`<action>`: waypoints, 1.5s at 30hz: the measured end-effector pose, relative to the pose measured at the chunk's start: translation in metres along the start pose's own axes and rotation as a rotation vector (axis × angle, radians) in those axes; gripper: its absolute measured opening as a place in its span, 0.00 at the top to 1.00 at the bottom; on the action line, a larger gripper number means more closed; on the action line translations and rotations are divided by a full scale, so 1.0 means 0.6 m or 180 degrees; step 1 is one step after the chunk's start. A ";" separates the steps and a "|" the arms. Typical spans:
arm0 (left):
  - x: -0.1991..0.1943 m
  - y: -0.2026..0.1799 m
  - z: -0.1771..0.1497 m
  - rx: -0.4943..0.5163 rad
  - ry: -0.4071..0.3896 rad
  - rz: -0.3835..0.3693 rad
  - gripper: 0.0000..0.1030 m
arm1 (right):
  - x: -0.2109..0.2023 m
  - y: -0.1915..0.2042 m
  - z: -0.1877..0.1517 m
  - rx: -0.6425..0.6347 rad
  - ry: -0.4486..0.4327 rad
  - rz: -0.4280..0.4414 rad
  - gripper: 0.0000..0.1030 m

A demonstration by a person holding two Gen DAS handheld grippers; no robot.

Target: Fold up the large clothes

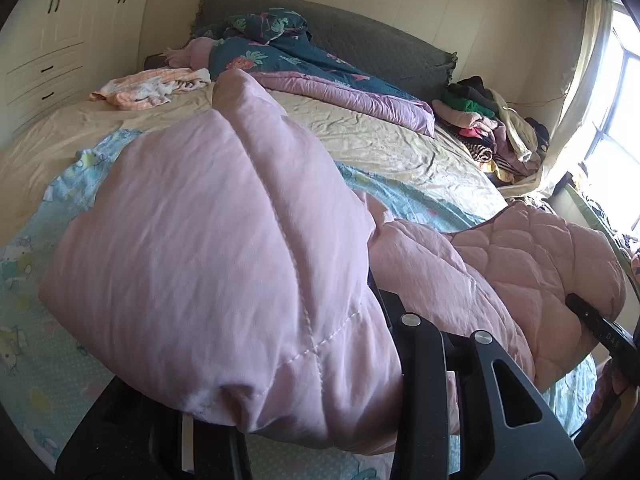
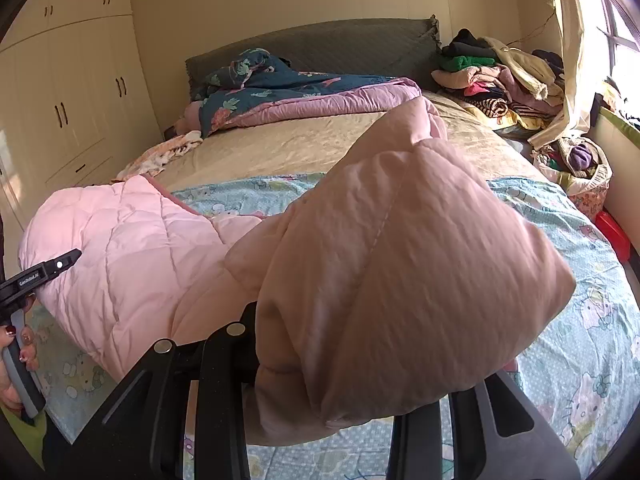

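Pink quilted padding bunched up close to both lenses, each end of one puffy pink jacket [image 1: 208, 248] pinched in a black gripper and lifted clear of the bed. Left gripper [image 1: 384, 364] nearly closed, jaws narrow, clamped on a thick fold of the jacket that hides the fingertips. Right gripper [image 2: 304, 364] likewise narrow and clamped on the other end [image 2: 400, 264], pads buried in the cloth. Between them, the diamond-stitched middle of the garment sagging toward the mattress. At the left edge of the right wrist view, the left tool's black tip and a hand [image 2: 18, 360] with painted nails around a grey handle. Just beneath, a pale blue cartoon-print sheet [image 2: 580, 280] across the near half of the bed. Beyond that, a wrinkled beige sheet [image 1: 380, 132]. Farther back, a lilac quilt with a dark floral cover [image 1: 300, 64], heaped against a grey-green headboard [image 2: 340, 48], and a peach-and-white striped cloth [image 1: 152, 88] at the far left. Off to the right, a mixed pile of clothes [image 2: 500, 80] beside a cream curtain [image 1: 580, 92] and bright window. Along the left wall, cream wardrobe doors [image 2: 72, 92] with dark handles.
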State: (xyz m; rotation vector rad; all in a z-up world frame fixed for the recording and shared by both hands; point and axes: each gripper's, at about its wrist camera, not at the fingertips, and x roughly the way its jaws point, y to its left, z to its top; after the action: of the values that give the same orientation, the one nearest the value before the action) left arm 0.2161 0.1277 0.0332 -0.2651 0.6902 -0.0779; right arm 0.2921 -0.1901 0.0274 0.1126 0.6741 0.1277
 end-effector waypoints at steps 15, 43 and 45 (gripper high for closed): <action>-0.024 0.029 -0.070 -0.0011 0.0130 0.0024 0.71 | -0.037 0.000 -0.062 0.0170 0.0060 -0.0002 0.70; -0.024 0.082 -0.157 -0.0124 0.0449 0.0040 0.64 | -0.023 -0.021 -0.147 0.0584 0.0472 -0.0067 0.60; -0.021 0.084 -0.157 -0.0126 0.0459 0.0048 0.63 | -0.013 -0.023 -0.151 0.0623 0.0514 -0.0102 0.59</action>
State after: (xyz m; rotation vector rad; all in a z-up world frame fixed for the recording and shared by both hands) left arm 0.1454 0.1579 -0.0417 -0.2944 0.8376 -0.0695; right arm 0.2305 -0.1994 -0.0400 0.2817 0.8485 0.0397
